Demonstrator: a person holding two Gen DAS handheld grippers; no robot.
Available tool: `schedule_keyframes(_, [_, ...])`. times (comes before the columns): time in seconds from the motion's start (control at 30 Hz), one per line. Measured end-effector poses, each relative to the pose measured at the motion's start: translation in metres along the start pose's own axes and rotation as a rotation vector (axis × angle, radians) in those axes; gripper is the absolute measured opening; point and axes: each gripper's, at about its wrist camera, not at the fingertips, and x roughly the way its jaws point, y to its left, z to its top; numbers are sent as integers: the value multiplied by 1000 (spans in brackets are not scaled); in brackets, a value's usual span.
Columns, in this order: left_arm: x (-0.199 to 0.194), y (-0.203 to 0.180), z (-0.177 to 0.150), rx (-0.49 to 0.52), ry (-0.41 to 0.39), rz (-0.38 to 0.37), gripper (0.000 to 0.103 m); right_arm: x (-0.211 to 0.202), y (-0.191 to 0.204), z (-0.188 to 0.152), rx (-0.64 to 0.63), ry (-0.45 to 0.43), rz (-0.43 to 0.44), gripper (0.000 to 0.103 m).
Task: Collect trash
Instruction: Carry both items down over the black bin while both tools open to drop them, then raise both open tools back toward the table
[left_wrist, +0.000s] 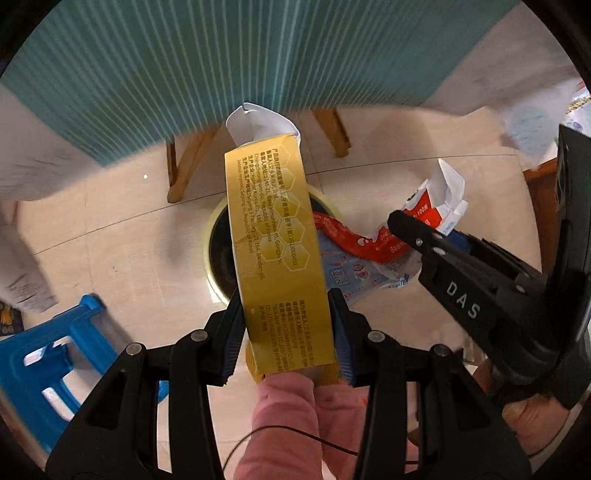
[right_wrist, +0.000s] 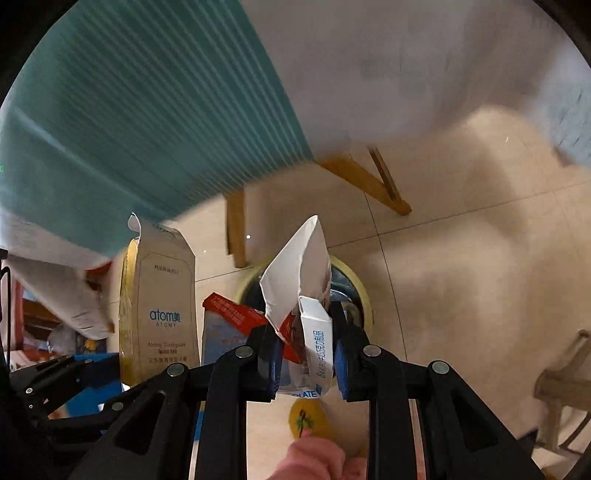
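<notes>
My left gripper (left_wrist: 286, 299) is shut on a long gold toothpaste box (left_wrist: 273, 236), which stands upright with its torn white flap on top. In the right wrist view the same box (right_wrist: 162, 306) hangs at the left. My right gripper (right_wrist: 303, 325) is shut on a crumpled red and white carton (right_wrist: 295, 280); in the left wrist view that gripper (left_wrist: 402, 225) and the carton (left_wrist: 436, 199) are at the right. Both items hang over a round bin with a yellow rim (left_wrist: 212, 236) on the floor, and the rim (right_wrist: 360, 284) shows behind the carton.
A table under a teal ribbed cloth (left_wrist: 221, 66) with wooden legs (left_wrist: 181, 173) stands just beyond the bin. A blue plastic stool (left_wrist: 48, 362) is at the lower left. A person's pink-clad limb (left_wrist: 288, 413) shows below. A wooden chair (right_wrist: 561, 387) stands at the right.
</notes>
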Motion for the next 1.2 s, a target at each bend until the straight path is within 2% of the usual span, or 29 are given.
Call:
schedule_keyframes(0.23, [81, 3, 13, 26, 8, 25, 40, 85, -15, -12, -16, 24, -19, 24])
schedule_keyframes(0.3, [95, 3, 14, 30, 12, 27, 40, 101, -18, -8, -13, 38, -6, 29])
schedule_keyframes(0.37, [105, 2, 16, 33, 9, 34, 41, 111, -16, -8, -18, 40, 0, 48])
schedule_keyframes(0.4, [108, 2, 16, 39, 6, 39, 42, 115, -15, -8, -22, 33, 3, 52])
schedule_keyframes(0.43, [111, 3, 16, 42, 4, 39, 45, 119, -14, -7, -26, 27, 12, 58])
schedule_keyframes(0.47, [114, 3, 16, 47, -1, 40, 56, 121, -11, -7, -28, 23, 17, 62])
schedule_keyframes(0.53, [117, 4, 16, 52, -11, 45, 71, 126, -10, -7, -29, 15, 21, 64])
schedule_keyframes(0.6, [121, 4, 17, 51, -22, 51, 76, 132, -13, -4, -27, 4, 21, 64])
schedule_keyframes(0.73, [119, 8, 15, 18, -48, 80, 77, 133, -21, -4, -6, -26, 18, 65])
schedule_keyframes(0.93, [107, 18, 13, -58, -76, 98, 77, 104, -29, -12, 25, -58, 3, 65])
schedule_keyframes(1.07, [86, 17, 8, -80, -91, 106, 77, 77, -31, -14, 30, -67, -10, 65])
schedule_keyframes(1.2, [48, 10, 2, -86, -109, 106, 77, 39, -33, -18, 47, -73, -18, 65])
